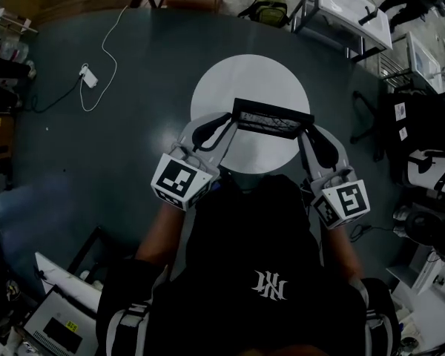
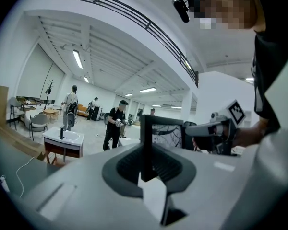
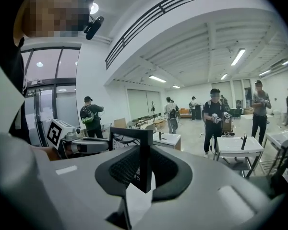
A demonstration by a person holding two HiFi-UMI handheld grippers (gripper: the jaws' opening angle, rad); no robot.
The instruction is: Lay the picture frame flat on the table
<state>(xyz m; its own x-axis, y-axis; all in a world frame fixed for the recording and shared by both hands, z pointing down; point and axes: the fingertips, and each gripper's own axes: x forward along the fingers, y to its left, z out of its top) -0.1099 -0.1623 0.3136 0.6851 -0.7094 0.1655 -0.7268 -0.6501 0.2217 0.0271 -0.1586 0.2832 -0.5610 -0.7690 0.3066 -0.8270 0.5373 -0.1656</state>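
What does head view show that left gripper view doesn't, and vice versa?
Head view only: the round white table below the picture frame, and a white adapter with its cable on the floor. Left gripper view only: the frame's branch print, people across the hall, a washbasin stand. Both: the frame clamped at its side edges by left gripper and right gripper.

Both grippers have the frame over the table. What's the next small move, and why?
Probably tilt the frame toward flat while easing it down. The left gripper and right gripper clamp its side edges, it stands near upright, and the table lies right beneath it.
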